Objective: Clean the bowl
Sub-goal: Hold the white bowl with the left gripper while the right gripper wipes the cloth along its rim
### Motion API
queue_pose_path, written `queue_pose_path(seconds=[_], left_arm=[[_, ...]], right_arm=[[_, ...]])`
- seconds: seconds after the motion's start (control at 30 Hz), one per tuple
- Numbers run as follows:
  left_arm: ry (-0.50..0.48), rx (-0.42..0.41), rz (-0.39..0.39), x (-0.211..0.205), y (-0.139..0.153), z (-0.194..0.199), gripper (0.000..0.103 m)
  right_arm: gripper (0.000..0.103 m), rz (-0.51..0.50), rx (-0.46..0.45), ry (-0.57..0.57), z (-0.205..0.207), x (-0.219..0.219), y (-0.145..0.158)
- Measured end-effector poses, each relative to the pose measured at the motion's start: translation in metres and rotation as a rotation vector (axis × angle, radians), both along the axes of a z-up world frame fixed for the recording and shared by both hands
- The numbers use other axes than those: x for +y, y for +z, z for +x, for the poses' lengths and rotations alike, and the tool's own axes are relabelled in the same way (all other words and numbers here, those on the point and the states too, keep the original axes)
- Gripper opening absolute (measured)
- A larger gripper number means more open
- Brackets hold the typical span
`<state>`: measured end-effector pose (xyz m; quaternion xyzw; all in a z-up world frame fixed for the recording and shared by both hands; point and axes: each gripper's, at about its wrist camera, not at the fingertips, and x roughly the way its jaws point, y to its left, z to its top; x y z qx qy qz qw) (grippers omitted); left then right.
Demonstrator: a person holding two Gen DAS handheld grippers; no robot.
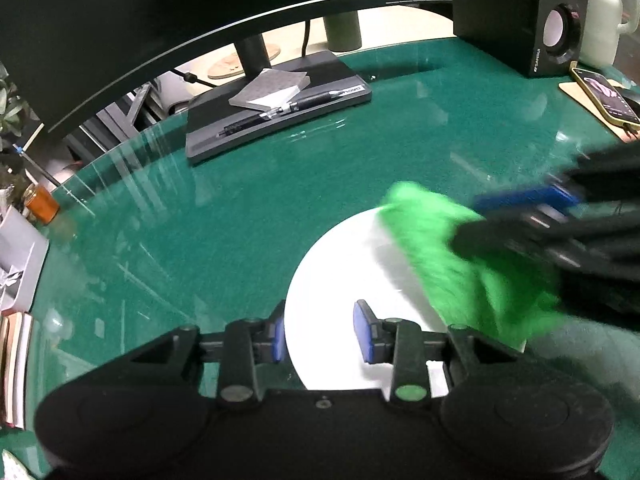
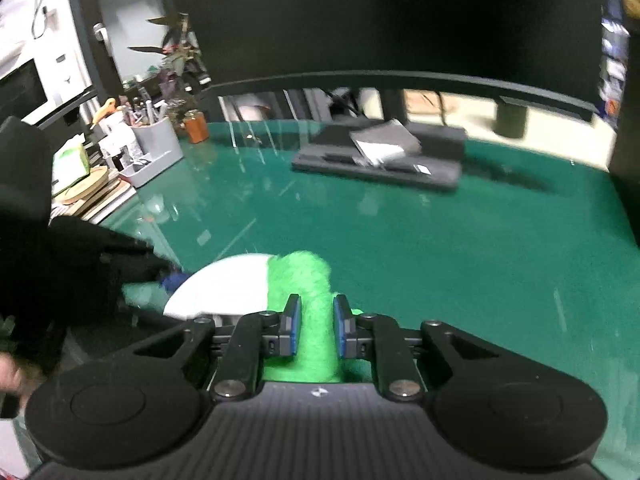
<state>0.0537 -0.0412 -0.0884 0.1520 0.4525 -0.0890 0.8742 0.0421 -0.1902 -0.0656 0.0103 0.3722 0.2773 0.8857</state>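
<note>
Bowl wiped with green cloth on the green worktop

Left wrist view: white bowl (image 1: 340, 280) sits on the green worktop (image 1: 240, 220), just ahead of the left hand-held gripper (image 1: 322, 332). Its rim runs between the two blue pads, one pad outside the wall and the other over the white inside; the jaws stand fairly narrow, and whether both pads actually press on the rim I cannot tell. A fluffy green cloth (image 1: 448, 256) lies across the right part of the bowl, blurred, and the right hand-held gripper (image 1: 532, 216) comes in from the right with the cloth at its tips. Farther back stand a monitor base (image 1: 276, 108) with a pen and a folded grey cloth on it, a speaker (image 1: 560, 16) and a phone (image 1: 604, 94).

Right wrist view: right hand-held gripper (image 2: 316, 330) has its jaws drawn close, nipping the green cloth (image 2: 308, 288) between the blue pads. The cloth reaches forward over the right edge of the bowl (image 2: 224, 288), which lies to the left of the fingers. The left hand-held gripper (image 2: 172, 278) shows as a dark blurred shape at the bowl's left edge. A grey organiser (image 2: 154, 148) and a plant pot (image 2: 196, 128) stand at the far left of the worktop (image 2: 440, 240)
</note>
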Motion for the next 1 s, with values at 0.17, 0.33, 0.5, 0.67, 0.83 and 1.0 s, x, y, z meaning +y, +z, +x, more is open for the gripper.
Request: queue_pose_path(seconds=[0.17,0.33,0.5,0.67,0.83,1.0], left_arm=[[-0.007,-0.006,0.009,0.0,0.0,-0.004,0.032],[-0.009,0.008,0.005,0.002,0.001,-0.016,0.027],[0.009,0.038,-0.026,0.017,0.004,-0.016,0.027],[0.023,0.019,-0.026,0.029,0.003,0.003,0.035],[0.029,-0.002,-0.021,0.031,0.001,0.0,0.033],[0.008,-0.016,-0.031,0.034,0.0,-0.002,0.033]], right_arm=[[0.017,0.052,0.052,-0.052,-0.015,-0.004,0.0],[0.017,0.034,0.039,-0.091,0.019,0.009,-0.007],[0.02,0.029,0.024,-0.035,0.03,0.029,-0.008],[0.018,0.053,0.036,0.006,0.035,0.045,-0.008],[0.018,0.028,0.017,-0.042,0.024,0.05,-0.005],[0.02,0.053,0.072,-0.133,-0.015,0.036,-0.002]])
